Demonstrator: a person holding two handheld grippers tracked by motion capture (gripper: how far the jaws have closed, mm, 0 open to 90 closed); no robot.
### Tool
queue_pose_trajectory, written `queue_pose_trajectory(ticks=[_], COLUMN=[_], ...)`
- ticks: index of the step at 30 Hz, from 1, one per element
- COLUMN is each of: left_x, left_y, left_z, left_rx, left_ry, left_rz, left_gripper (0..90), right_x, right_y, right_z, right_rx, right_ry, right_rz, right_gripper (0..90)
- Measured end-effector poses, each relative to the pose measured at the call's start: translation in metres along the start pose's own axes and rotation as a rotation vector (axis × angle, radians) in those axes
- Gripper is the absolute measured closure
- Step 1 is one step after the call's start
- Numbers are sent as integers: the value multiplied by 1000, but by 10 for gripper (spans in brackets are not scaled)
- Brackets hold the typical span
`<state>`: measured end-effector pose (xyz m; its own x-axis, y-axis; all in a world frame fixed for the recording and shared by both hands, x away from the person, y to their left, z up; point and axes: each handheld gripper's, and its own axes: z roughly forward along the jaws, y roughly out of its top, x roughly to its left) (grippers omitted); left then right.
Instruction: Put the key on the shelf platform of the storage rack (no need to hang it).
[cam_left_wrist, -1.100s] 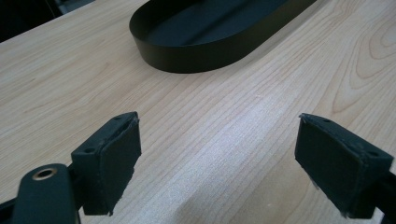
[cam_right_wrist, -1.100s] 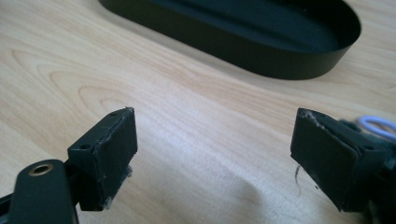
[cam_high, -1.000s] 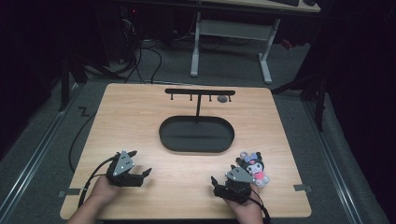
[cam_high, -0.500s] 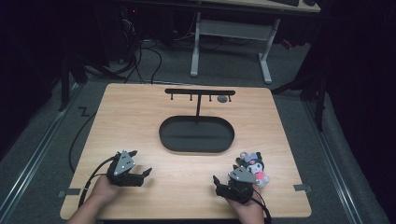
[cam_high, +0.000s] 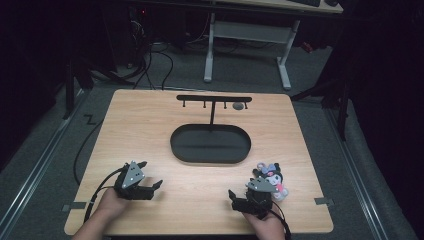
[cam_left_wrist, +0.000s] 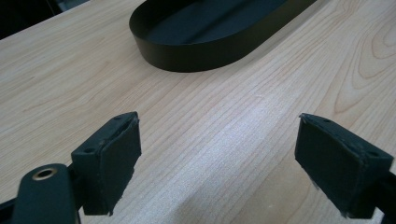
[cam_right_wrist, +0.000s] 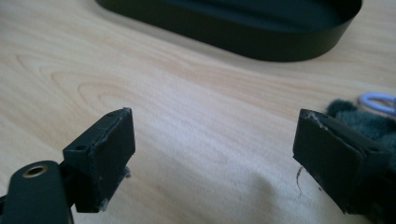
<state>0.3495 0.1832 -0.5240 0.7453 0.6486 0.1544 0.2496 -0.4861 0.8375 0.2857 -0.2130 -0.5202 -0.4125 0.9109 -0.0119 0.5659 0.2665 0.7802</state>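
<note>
Beside right gripper (cam_high: 239, 196) (jaws apart) lies plush toy (cam_high: 272, 176).

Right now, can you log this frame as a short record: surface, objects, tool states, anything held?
surface: wooden table
objects: black oval tray at centre; black hook stand rising from its far side; plush toy near right edge
left tool: open, over bare wood
right tool: open, plush beside its right jaw
held: nothing
</note>
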Motion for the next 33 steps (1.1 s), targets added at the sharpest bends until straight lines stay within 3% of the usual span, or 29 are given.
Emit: queue_pose_trajectory(ticks=[3,7,12,14,22,24,33], left_x=[0,1,0,0,1,1,1], left_y=[0,0,0,0,-1,-1,-1], left_z=[0,0,0,-1,-1,-1,-1], left_rx=[-4,-8,-10,-10,-16,-15,-14], left_ry=[-3,-8,-8,-8,-9,-9,-9], left_rz=[0,-6,-3,-1,-5,-7,-4], left_gripper=[153,154,154,154,154,154,154], right_x=[-1,-1,-2,-2,-2,-1,4], right_y=[1,4,6,10,23,24,28], right_z=[1,0,0,1,1,2,6], right_rx=[4,60,83,128,155,154,229], right_ry=[-7,-12,-5,-1,1,13,-14], right_rz=[6,-10,-14,-36,-45,-28,-93], right_gripper=[42,34,9,6,9,9,15])
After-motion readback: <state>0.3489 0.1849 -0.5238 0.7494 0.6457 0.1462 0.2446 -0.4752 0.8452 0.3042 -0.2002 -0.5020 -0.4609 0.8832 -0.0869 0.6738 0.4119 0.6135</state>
